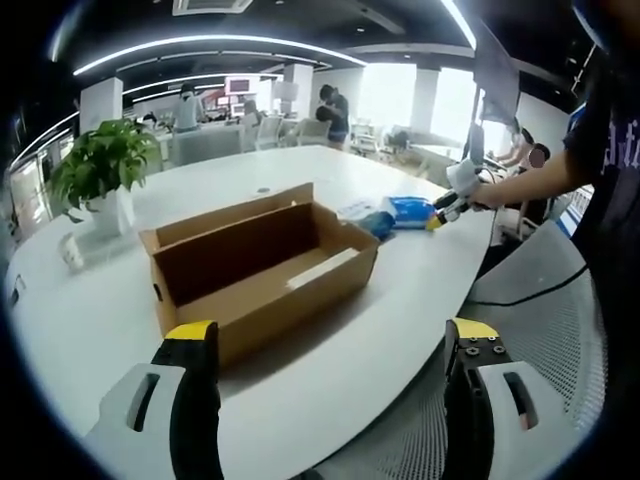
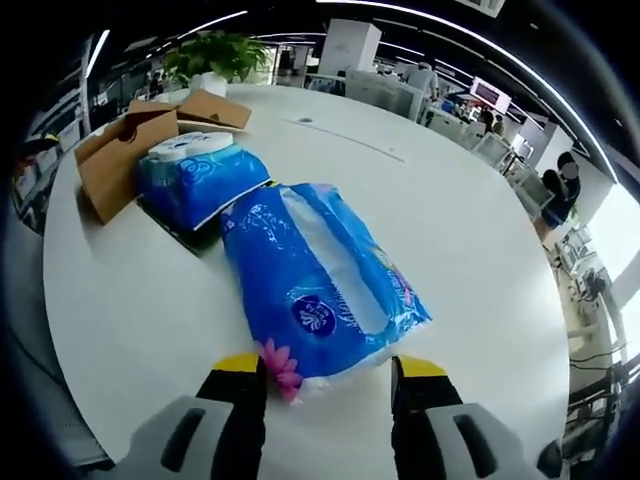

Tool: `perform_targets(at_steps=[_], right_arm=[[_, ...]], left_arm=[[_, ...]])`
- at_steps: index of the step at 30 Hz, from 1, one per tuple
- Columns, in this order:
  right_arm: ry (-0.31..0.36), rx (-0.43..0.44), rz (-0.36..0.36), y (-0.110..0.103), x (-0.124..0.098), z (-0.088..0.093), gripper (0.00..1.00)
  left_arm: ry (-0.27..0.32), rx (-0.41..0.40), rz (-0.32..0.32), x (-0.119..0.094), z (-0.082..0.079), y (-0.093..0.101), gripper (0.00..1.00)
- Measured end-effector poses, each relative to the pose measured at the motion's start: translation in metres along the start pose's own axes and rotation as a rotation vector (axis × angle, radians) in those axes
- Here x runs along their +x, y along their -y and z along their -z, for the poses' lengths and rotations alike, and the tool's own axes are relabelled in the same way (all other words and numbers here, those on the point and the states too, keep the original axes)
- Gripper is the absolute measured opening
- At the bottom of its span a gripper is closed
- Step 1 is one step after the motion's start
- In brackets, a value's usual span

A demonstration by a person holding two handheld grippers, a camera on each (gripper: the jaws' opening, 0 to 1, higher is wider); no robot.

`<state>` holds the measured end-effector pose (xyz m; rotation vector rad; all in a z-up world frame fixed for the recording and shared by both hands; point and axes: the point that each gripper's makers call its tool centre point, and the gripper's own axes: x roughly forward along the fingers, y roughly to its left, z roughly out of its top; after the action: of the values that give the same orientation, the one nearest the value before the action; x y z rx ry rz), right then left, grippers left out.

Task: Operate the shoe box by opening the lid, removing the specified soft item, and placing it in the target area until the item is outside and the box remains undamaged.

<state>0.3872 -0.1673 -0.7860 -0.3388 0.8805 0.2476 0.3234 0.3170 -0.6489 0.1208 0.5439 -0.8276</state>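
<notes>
On the left of the white round table [image 1: 90, 330] a potted plant [image 1: 100, 165] stands. Beside it, toward the middle, sits the cardboard shoe box [image 1: 260, 270], lid flap folded back and its inside bare apart from a pale strip on the floor. The left gripper [image 1: 330, 400] hangs before it with jaws spread wide, holding nothing.

Further right, past the box, the blue tissue pack [image 2: 320, 285] lies flat on the table, so opening and removal look done. The right gripper [image 2: 325, 390] has its jaws either side of the pack's near end; whether it grips or has let go, I cannot tell. A second blue pack [image 2: 195, 180] lies just beside.

The tissue pack carries a round blue logo; its lettering is too small to read.
</notes>
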Motion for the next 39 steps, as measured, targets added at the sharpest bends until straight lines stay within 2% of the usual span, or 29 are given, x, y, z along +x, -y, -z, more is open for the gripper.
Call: perform_targets(at_steps=[5, 11, 27, 39], right_arm=[[-0.013, -0.044, -0.015, 0.002, 0.0, 0.001, 0.43], [-0.022, -0.101, -0.047, 0.005, 0.003, 0.0, 0.43], [-0.025, -0.137, -0.109, 0.011, 0.008, -0.004, 0.41], [-0.035, -0.234, -0.15, 0.008, 0.007, -0.009, 0.41]], left_arm=[[-0.002, -0.002, -0.003, -0.001, 0.0, -0.001, 0.93], [-0.007, -0.001, -0.008, -0.001, 0.001, -0.004, 0.93], [-0.021, 0.003, -0.013, -0.001, 0.001, -0.007, 0.93], [-0.028, 0.0, -0.02, -0.002, -0.001, -0.008, 0.93]])
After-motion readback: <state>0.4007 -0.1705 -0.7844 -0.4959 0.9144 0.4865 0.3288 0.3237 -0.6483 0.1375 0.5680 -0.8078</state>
